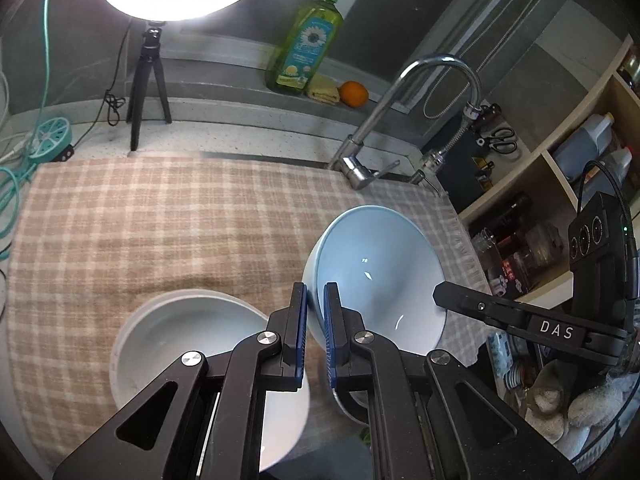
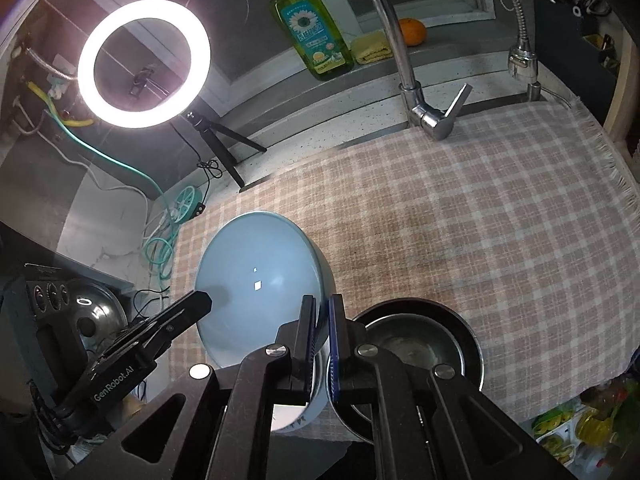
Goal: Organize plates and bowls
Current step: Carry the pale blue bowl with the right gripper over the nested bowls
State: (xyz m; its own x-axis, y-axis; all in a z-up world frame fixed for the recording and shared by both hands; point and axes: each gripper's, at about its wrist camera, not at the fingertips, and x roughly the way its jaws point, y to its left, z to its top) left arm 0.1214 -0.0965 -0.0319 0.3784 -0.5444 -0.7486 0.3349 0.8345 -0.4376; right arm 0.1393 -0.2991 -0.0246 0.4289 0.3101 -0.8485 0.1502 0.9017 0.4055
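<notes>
Together, both hand-held grippers clamp one pale blue bowl (image 1: 380, 272) by opposite sides of its rim, tilted above the checked cloth (image 1: 180, 220) on the counter.

The left hand-held gripper (image 1: 316, 300) has its blue pads closed on the rim's near edge; the right hand-held gripper (image 2: 322, 312) is closed on the opposite edge. A white bowl (image 1: 192, 320) sits on the cloth just left of the blue one, and a steel bowl (image 2: 420, 344) inside a dark pan lies to its right. The faucet (image 1: 400, 120) and a green soap bottle (image 1: 308, 40) stand behind.
</notes>
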